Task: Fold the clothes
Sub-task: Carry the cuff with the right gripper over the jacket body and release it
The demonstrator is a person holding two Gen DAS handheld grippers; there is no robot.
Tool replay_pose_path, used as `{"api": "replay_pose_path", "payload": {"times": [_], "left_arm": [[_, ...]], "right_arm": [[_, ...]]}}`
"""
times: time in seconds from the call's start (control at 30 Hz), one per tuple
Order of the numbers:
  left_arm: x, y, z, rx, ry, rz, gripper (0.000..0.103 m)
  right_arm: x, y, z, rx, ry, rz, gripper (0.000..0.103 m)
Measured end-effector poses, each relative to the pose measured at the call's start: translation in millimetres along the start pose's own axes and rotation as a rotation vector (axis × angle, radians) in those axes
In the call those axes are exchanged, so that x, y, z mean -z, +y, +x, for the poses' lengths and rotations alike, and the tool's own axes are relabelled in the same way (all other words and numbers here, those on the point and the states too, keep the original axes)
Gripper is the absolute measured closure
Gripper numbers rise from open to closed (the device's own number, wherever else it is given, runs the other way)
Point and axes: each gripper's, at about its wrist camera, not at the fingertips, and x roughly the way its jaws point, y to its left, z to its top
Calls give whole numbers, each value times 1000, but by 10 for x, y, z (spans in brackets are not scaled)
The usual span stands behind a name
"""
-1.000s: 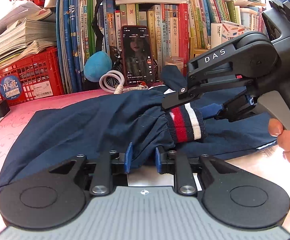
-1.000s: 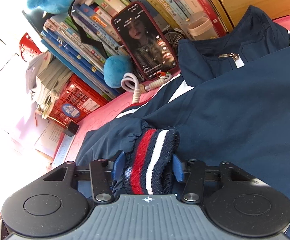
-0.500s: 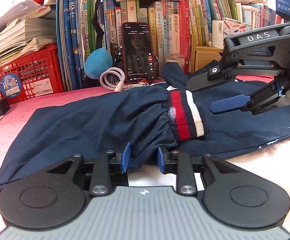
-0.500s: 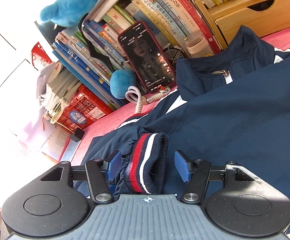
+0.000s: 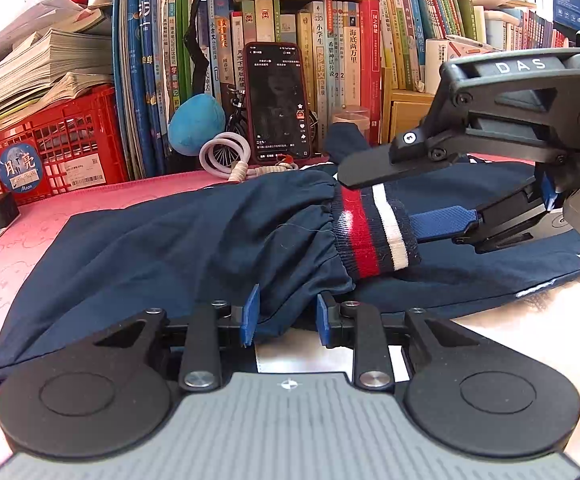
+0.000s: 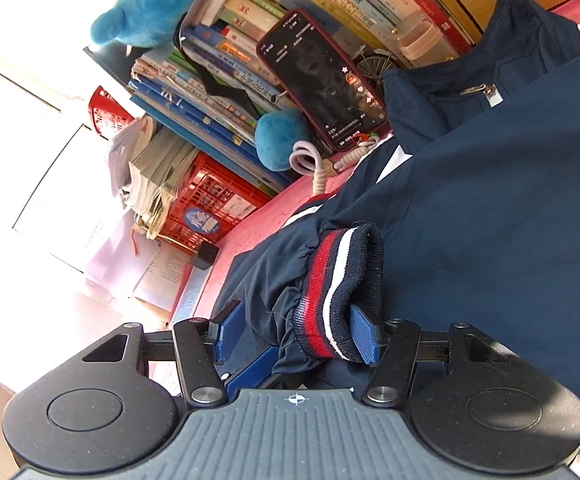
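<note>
A navy blue jacket (image 5: 162, 248) is lying across the pink-covered bench (image 5: 50, 216). At twelve o'clock, a dark phone (image 5: 278, 100) is leaning against upright books (image 5: 329, 60), a red plastic crate (image 5: 50, 148) at nine. The left gripper (image 5: 284, 316) is pinching sleeve fabric with narrow jaws. The right gripper (image 6: 295, 334) is closing its half-open jaws around the red-and-white striped cuff (image 6: 337, 292).
</note>
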Motion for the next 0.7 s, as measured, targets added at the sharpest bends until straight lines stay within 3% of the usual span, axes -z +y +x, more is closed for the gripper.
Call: {"api": "replay_pose_path", "payload": {"times": [0.07, 0.1, 0.17, 0.2, 0.3, 0.4, 0.6, 0.7], "left_arm": [[3, 7, 7, 5, 2, -6, 73], [4, 11, 12, 6, 3, -8, 73], [15, 14, 3, 2, 0, -10, 73], [21, 15, -12, -1, -1, -10, 73], [73, 38, -193, 32, -20, -9, 71], [111, 39, -488, 76, -46, 14, 61], [93, 51, -963, 140, -122, 19, 56], [17, 37, -960, 80, -145, 26, 54]], "right_arm": [[-17, 29, 33, -38, -14, -9, 49], [-22, 48, 83, -8, -10, -25, 53], [-30, 85, 194, 63, 2, -59, 73], [-35, 86, 232, 99, 11, -66, 94], [-77, 145, 159, 177, 1, -124, 94], [-161, 311, -119, 243, -57, -252, 95], [-431, 395, -1041, 434, -196, -407, 95], [-523, 215, -1434, 514, -236, -398, 95]]}}
